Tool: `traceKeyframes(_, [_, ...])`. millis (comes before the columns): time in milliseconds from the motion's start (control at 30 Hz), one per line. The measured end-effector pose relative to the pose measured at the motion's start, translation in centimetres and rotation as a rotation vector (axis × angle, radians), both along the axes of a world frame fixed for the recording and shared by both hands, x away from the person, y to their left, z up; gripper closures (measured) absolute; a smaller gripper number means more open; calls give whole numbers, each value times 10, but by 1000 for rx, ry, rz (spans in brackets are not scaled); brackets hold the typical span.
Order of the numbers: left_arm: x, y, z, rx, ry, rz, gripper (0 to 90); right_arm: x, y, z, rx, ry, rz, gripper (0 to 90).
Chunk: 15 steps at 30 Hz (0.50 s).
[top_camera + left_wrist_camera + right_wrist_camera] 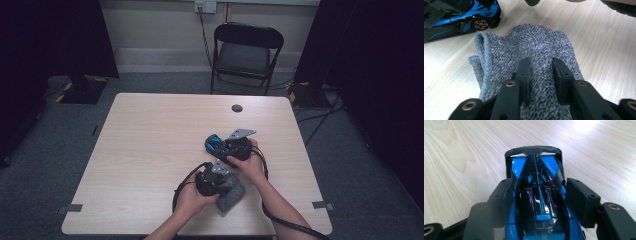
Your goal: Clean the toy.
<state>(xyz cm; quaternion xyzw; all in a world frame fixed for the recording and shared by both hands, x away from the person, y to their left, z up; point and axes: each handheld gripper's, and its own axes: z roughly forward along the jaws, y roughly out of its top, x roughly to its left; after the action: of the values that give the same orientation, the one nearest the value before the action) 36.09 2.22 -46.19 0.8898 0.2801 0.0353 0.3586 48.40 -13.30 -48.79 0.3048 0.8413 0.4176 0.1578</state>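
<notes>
A blue and black toy car rests on the wooden table, and my right gripper is shut on its body, one pad against each side. From above the car sits right of centre, under the right gripper. Nearer the front edge lies a folded grey knitted cloth. My left gripper points down onto it. In the left gripper view a fold of the cloth fills the narrow gap between the jaws of the left gripper. The car lies just beyond the cloth.
The table has a round cable hole near its far edge. A black folding chair stands behind it, with dark curtains and floor cables at both sides. Cables trail from both grippers off the front edge.
</notes>
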Motion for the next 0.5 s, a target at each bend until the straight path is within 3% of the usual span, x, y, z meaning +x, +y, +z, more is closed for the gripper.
traceKeyframes(200, [2,2,8,-38,-25,29,439,0,0,0,9,11,-10,388])
traceKeyframes(267, [3,7,14,-45,-26,39,415,1,0,0,15,16,-6,345])
traceKeyframes(333, [5,12,18,-41,-32,48,424,0,0,2,-3,10,-23,239])
traceKeyframes(400, [7,16,19,-41,-41,57,424,0,-2,4,0,11,-13,267])
traceKeyframes(500, [18,32,16,-54,-46,115,446,-4,-6,10,27,6,-3,255])
